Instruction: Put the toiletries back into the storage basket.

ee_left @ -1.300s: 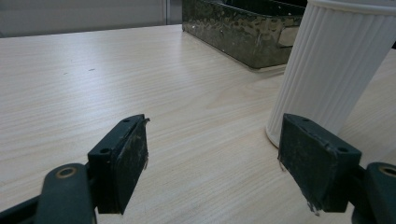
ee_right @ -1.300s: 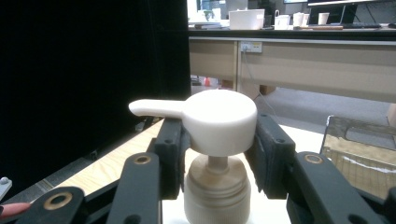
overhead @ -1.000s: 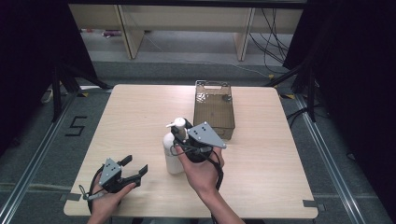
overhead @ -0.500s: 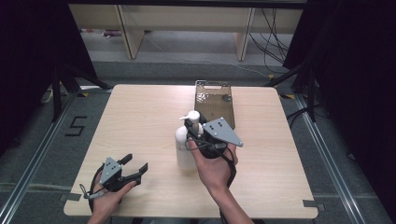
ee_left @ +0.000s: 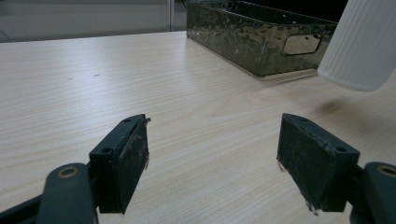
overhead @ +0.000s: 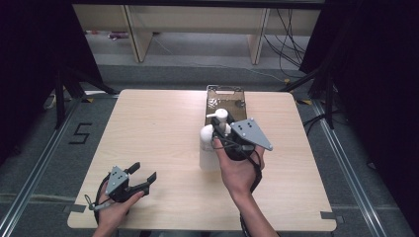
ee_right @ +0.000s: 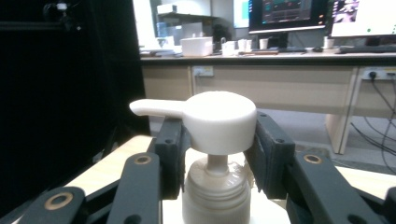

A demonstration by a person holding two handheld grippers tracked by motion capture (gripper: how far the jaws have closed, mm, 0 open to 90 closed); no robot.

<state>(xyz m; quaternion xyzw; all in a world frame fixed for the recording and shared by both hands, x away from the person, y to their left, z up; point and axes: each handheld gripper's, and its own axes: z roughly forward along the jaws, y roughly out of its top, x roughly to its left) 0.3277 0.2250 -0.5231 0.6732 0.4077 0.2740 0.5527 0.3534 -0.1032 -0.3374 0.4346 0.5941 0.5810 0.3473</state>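
A white pump bottle [overhead: 211, 148] was held clear of the table [overhead: 148, 128], near its middle and just short of the dark metal tray [overhead: 225, 91] that stood at the far edge. The right gripper [ee_right: 217, 154] was clamped on the bottle's neck, its two black pads pressed against the collar just under the pump head [ee_right: 219, 114], whose spout pointed to the left in the right gripper view. In the left gripper view the ribbed white base [ee_left: 362, 46] hung above the wood with a shadow under it, apart from the surface.

The left gripper [overhead: 129, 180] rested near the table's near left corner, its jaws spread wide with nothing between them.

The bottle was judged to be rigid plastic, smooth and somewhat slippery on the body, and bottom-heavy if filled. The neck was judged the surer hold, since the broad pump head above the pads would stop a downward slip; a swing of the hanging body was the risk. The ribbed lower wall was judged a fair second hold for the free gripper.
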